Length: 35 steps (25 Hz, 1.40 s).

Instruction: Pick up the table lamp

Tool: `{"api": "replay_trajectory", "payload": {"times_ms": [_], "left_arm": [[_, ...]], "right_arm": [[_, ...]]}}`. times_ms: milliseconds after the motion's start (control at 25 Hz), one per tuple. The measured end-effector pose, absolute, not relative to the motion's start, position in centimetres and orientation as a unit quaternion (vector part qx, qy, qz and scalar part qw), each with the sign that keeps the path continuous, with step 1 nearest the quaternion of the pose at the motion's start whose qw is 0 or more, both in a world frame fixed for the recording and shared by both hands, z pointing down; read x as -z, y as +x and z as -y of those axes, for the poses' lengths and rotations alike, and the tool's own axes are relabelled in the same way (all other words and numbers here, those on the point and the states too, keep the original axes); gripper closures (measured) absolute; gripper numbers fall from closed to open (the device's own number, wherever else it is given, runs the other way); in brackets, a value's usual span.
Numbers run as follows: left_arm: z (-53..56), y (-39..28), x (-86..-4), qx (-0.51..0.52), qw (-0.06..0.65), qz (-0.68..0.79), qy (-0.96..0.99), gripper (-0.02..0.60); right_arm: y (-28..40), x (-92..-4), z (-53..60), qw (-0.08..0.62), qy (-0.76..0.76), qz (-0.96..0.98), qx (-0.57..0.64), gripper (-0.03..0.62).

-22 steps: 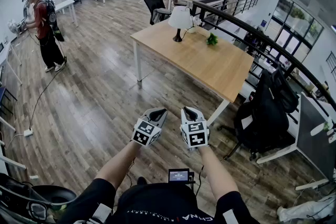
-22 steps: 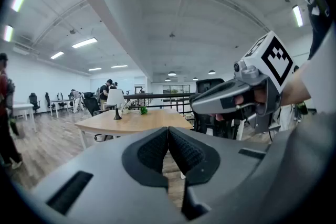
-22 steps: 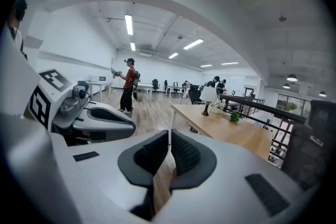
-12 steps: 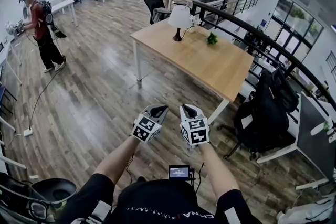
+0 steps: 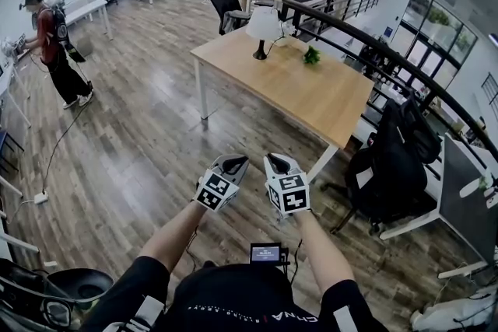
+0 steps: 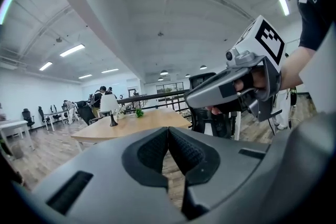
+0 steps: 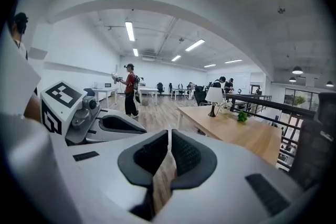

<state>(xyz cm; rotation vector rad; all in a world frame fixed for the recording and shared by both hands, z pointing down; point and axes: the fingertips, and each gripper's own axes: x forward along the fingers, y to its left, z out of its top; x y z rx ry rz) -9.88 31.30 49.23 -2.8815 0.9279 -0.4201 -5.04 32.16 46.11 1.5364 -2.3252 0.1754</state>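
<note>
In the head view the lamp point(image 5: 264, 29) stands at the far end of the table point(image 5: 327, 101), near a small green plant point(image 5: 312, 55) and well apart from you. Your left gripper point(image 5: 233, 162) and right gripper point(image 5: 274, 160) hang side by side over the floor, short of the table. The print on your shirt is too small to read, and the lamp shows no label.

In the left gripper view the fingers point(image 6: 150, 152) are pressed together on nothing. The lamp is small and distant, left of centre.

In the right gripper view the fingers point(image 7: 185, 153) are also closed with nothing between them, and the lamp sits right of centre.

The lamp will likely be light but top-heavy. Its white shade looks soft and easy to dent. Take it by the dark slim stem just above the base, and keep it upright.
</note>
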Motion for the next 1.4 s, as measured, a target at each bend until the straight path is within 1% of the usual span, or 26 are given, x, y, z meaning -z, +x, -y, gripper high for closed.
{"api": "replay_trajectory", "payload": {"times_ms": [240, 520, 960, 1320, 1400], "left_arm": [[-32.6, -8.9, -50.1, 0.146, 0.041, -0.286, -0.946, 0.561], [-32.4, -8.6, -50.7, 0.15, 0.01, -0.302, -0.942, 0.561], [-32.6, -6.4, -50.2, 0.117, -0.014, -0.318, -0.941, 0.561], [-33.1, -4.0, -51.0, 0.121, -0.018, -0.343, -0.931, 0.561], [-33.1, -3.8, -51.3, 0.136, -0.003, -0.345, -0.929, 0.561]], "right_arm": [[-5.0, -46.9, -32.6, 0.18, 0.539, 0.82, -0.066, 0.551], [-3.5, -47.8, -33.0, 0.178, 0.54, 0.819, -0.081, 0.551], [-0.2, -47.6, -33.6, 0.149, 0.528, 0.831, -0.095, 0.551], [3.1, -49.4, -34.1, 0.141, 0.511, 0.841, -0.111, 0.551], [3.6, -49.9, -33.8, 0.143, 0.509, 0.841, -0.115, 0.551]]}}
